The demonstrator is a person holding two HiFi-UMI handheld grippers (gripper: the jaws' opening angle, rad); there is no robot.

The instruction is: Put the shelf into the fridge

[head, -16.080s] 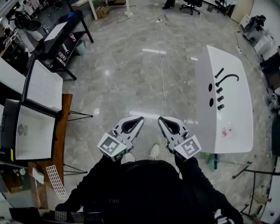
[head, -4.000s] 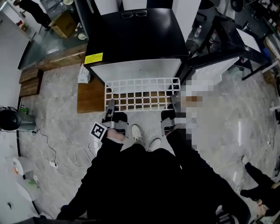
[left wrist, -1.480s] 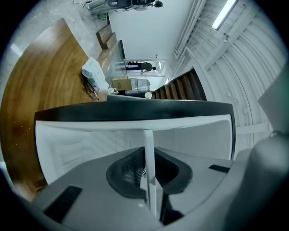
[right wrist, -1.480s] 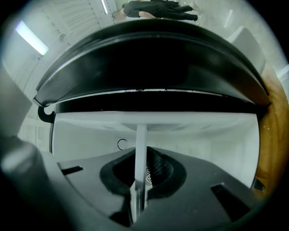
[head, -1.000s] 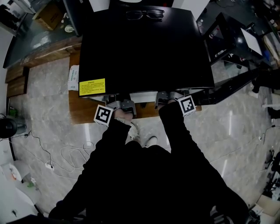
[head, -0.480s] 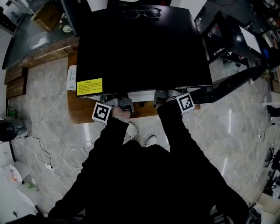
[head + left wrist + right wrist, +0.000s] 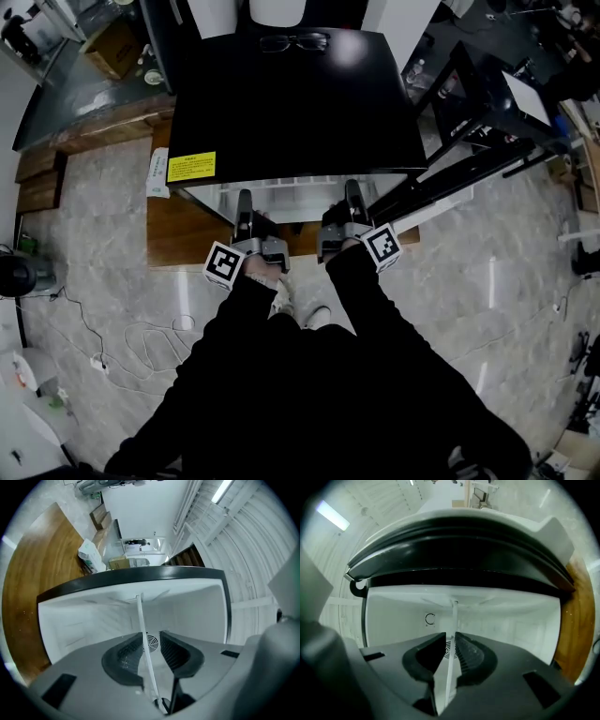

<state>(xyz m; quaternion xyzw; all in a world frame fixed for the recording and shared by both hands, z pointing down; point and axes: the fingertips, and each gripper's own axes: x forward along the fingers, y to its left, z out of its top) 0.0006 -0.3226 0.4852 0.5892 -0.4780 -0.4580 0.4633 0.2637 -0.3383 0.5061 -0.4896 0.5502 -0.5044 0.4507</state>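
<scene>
shelf (image 7: pixel 286 186) is in the fridge (image 7: pixel 291 103), both grips coming loose

far left of the head view you've got the wooden board (image 7: pixel 187 234) the fridge stands on, and the yellow sticker (image 7: pixel 191 167) sits on the left front corner of the black top.

your left gripper (image 7: pixel 244 199) is pointed into the opening, bottom centre-left of the fridge. in the left gripper view its fingers (image 7: pixel 124 656) have just been opening and now stand clearly apart. the shelf's thin white edge runs up between them, close to the left one with a plain gap on the other side, so nothing is pinched.

the shelf itself lies inside the white compartment, with just its front strip showing under the top's edge, between the two grippers.

your right gripper (image 7: pixel 354 192) is just right of centre, also aimed inside. its fingers (image 7: pixel 471 658) have just been opening too, but only a little. there's a narrow slot with the shelf edge standing in it, and the pads don't look like they're pressing on it.

a pair of glasses (image 7: pixel 294 40) rests at the back of the top, upper centre. the open door (image 7: pixel 469 169) hangs out on the right.
</scene>
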